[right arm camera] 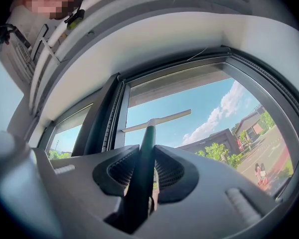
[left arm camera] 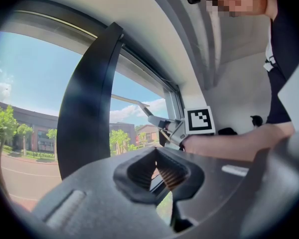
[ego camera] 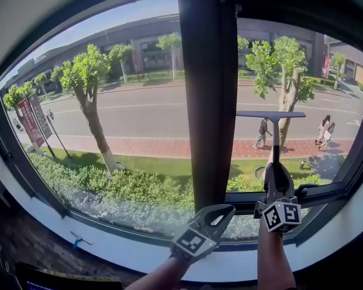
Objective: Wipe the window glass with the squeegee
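The squeegee point(ego camera: 270, 115) stands upright against the right pane of the window glass point(ego camera: 327, 89), its dark blade level at the top and its handle running down into my right gripper point(ego camera: 277, 177), which is shut on the handle. The right gripper view shows that handle point(right arm camera: 142, 163) clamped between the jaws, with the blade point(right arm camera: 157, 121) against the sky. My left gripper point(ego camera: 221, 213) hangs lower, in front of the foot of the dark mullion point(ego camera: 206, 101). It is shut with nothing in it point(left arm camera: 157, 153). From the left gripper view, the squeegee point(left arm camera: 134, 102) and the right gripper point(left arm camera: 177, 128) appear off to the right.
A wide dark mullion splits the window into a left pane point(ego camera: 121, 113) and a right pane. A white sill point(ego camera: 139, 252) runs below the frame. A small blue object point(ego camera: 77, 240) lies at the lower left. Outside are trees, a road and walking people.
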Demonstrator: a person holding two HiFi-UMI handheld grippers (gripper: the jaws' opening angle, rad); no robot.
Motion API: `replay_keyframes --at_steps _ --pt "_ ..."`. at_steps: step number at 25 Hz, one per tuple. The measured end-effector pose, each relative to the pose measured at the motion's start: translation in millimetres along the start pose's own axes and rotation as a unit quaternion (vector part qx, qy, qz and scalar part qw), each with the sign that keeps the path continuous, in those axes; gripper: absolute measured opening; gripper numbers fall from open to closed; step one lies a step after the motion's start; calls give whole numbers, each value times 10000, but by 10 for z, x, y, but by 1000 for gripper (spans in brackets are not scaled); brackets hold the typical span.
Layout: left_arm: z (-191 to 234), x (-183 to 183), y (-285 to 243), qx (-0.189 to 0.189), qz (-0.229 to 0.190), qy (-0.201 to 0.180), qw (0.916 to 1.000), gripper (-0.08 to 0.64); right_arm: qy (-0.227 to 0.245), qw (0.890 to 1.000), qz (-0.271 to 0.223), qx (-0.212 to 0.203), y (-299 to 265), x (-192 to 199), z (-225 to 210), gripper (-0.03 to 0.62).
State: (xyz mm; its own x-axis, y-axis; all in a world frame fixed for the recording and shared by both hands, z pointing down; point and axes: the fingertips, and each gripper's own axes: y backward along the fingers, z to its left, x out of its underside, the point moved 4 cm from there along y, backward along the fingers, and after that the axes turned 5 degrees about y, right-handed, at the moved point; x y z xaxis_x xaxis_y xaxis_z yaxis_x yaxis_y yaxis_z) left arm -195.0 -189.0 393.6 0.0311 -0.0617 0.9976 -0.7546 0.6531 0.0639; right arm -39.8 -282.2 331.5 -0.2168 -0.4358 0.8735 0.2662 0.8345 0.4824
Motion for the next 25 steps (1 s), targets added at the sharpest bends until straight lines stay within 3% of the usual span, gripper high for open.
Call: replay_keyframes --at_steps 25 --pt "-120 201 -8 313 290 251 9988 3 -131 9960 850 226 585 637 50 97"
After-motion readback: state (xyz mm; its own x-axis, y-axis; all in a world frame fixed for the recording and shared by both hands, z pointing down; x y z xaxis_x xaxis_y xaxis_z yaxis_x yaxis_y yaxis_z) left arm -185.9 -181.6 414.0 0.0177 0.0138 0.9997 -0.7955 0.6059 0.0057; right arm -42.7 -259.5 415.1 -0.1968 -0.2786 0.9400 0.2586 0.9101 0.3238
